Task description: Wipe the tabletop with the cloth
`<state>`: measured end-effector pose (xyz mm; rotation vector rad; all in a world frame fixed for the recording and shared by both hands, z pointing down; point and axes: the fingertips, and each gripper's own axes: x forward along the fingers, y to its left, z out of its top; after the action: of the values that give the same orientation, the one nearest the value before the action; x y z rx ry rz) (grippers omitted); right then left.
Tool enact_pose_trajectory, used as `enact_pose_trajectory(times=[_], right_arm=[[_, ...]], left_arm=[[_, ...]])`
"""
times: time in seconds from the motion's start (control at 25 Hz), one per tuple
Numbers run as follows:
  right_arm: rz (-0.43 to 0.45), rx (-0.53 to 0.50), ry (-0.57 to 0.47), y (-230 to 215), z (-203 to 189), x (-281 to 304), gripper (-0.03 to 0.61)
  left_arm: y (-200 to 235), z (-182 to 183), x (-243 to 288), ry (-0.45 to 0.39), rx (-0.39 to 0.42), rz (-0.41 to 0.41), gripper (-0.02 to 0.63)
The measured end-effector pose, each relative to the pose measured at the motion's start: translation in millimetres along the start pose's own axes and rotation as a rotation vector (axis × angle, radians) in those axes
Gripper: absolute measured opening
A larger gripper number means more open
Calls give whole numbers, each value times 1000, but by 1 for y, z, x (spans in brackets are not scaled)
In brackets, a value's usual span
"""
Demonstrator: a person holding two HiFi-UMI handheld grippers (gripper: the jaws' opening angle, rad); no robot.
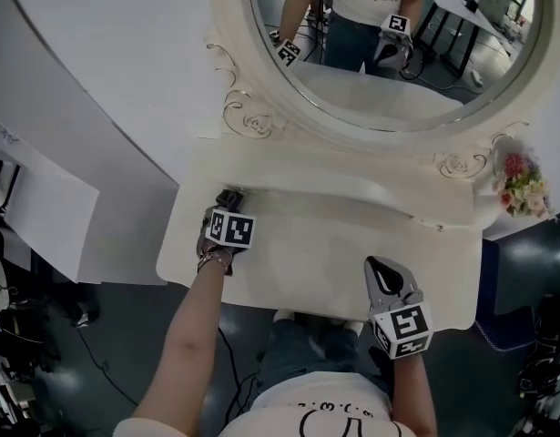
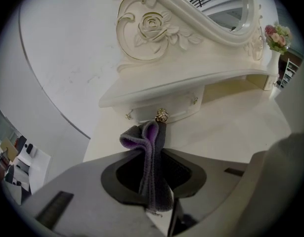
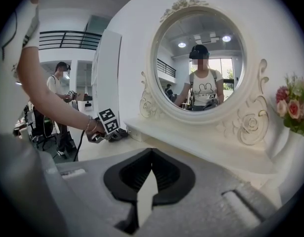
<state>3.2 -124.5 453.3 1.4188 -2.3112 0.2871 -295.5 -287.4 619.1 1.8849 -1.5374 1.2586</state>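
The left gripper (image 1: 229, 198) is pinching the folded cloth (image 2: 152, 169) at the tabletop's (image 1: 325, 255) back-left corner; unwiped surface is lying rightward, toward the right gripper (image 1: 379, 269), hovering closed and empty

Cloth (image 2: 152, 162) in left gripper (image 1: 229, 198), back left of tabletop (image 1: 325, 255); right gripper (image 1: 381, 268) front right; mirror (image 1: 389, 48) behind; flowers (image 1: 524, 186) perhaps on right end.

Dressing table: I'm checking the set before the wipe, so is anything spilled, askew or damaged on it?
Nothing stands out. The tabletop shows no spill or stain, the flowers stand upright at its right end, and the mirror frame looks whole. The cloth is only bunched in the left gripper.
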Motion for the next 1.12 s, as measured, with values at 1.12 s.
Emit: enact_pose_trajectory(times=[1.12], right_arm=[[-37,81,-45,-94,-39,-69,0]], left_arm=[[-133,36,-19,7,-52,-37,91]])
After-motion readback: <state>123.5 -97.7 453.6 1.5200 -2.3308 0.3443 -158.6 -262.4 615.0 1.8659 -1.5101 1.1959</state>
